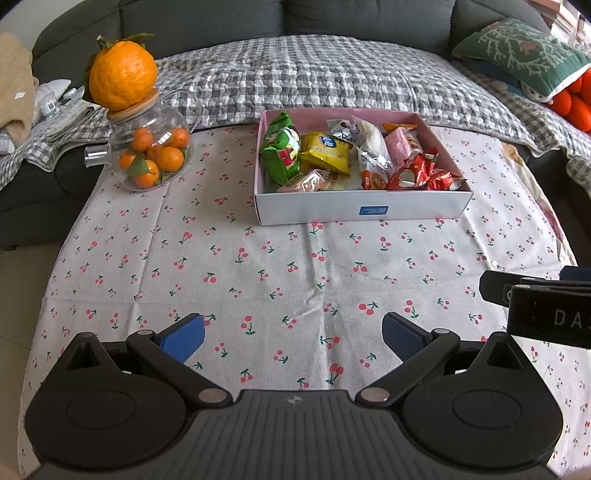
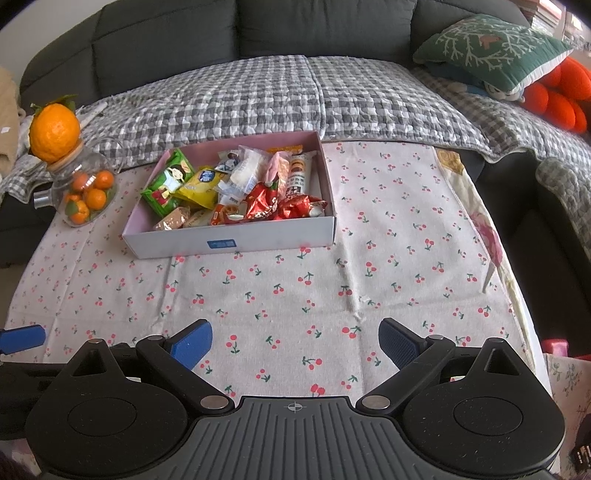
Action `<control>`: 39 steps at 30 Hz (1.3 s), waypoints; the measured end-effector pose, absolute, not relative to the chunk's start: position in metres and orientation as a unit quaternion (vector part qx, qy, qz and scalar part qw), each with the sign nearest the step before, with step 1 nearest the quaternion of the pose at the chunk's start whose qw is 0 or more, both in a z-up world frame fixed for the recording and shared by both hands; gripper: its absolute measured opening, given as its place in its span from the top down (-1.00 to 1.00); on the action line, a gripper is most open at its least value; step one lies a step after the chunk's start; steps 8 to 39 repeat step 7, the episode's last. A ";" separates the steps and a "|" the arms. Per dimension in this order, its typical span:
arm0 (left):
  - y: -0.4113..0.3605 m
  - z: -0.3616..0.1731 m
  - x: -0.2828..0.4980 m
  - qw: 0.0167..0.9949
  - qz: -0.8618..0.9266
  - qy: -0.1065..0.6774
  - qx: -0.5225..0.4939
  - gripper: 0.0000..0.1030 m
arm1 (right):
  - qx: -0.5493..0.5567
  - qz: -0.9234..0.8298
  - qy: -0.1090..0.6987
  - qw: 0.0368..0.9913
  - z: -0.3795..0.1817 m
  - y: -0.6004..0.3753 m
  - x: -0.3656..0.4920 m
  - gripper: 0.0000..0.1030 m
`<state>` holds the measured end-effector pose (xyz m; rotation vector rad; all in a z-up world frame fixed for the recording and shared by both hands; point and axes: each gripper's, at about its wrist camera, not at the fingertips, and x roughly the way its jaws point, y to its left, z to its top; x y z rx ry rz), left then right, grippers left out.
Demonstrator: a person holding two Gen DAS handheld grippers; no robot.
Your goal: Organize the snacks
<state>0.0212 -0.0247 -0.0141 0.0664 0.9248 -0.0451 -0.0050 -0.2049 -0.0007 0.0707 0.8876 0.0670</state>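
Observation:
A shallow white box (image 1: 362, 211) (image 2: 258, 236) with a pink inside stands at the far side of the cherry-print tablecloth (image 1: 280, 273) (image 2: 295, 295). Several wrapped snacks fill it: a green bag (image 1: 281, 149) (image 2: 168, 182), a yellow packet (image 1: 327, 151) (image 2: 201, 188), red wrappers (image 1: 417, 173) (image 2: 280, 205). My left gripper (image 1: 293, 338) hovers open over the near cloth, with nothing between its blue pads. My right gripper (image 2: 295, 341) is likewise open and holds nothing, well short of the box. Part of the right gripper's body (image 1: 546, 306) shows at the right edge of the left wrist view.
A glass teapot (image 1: 151, 151) (image 2: 83, 188) full of small oranges stands left of the box, with a large orange (image 1: 123, 75) (image 2: 54, 127) on its lid. Behind the table runs a dark sofa (image 1: 203, 26) (image 2: 332, 29) with a checked blanket (image 2: 295, 96) and a green cushion (image 2: 487, 48).

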 end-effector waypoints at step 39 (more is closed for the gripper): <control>-0.020 -0.015 0.022 0.895 -0.025 0.444 0.033 -0.99 | 0.033 0.032 0.432 0.901 -0.001 -0.205 -0.004 -0.91</control>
